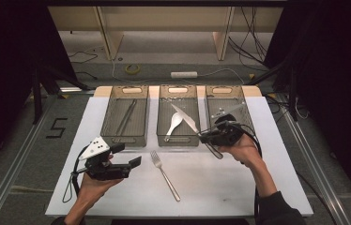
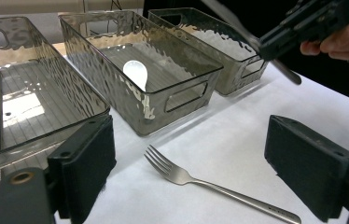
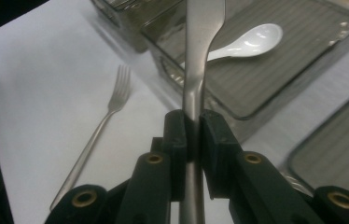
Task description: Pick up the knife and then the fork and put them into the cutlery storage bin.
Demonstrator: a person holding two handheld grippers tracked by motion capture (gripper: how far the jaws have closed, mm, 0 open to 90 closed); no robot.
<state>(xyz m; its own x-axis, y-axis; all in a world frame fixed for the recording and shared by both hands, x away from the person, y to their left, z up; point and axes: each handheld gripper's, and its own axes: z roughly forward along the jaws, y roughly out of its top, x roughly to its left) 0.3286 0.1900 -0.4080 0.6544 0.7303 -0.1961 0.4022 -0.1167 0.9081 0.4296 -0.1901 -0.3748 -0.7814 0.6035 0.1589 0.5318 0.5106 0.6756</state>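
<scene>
My right gripper (image 1: 203,137) is shut on a metal knife (image 1: 185,118), which it holds in the air over the near rim of the middle bin (image 1: 177,140). The right gripper view has the knife (image 3: 195,70) pinched upright between the pads of the right gripper (image 3: 192,126). A white spoon (image 1: 173,123) lies inside that bin. A metal fork (image 1: 164,173) rests on the white table cover in front of the bins. Left of the fork, my left gripper (image 1: 127,154) stands open with nothing between its jaws, and the fork (image 2: 200,179) lies just beyond them.
Three clear bins stand in a row at the back of the white cover (image 1: 267,178). The left bin (image 1: 123,139) holds metal chopsticks (image 1: 125,117). The right bin (image 1: 241,105) lies partly behind my right hand. Cables and a tape roll are on the floor beyond the table.
</scene>
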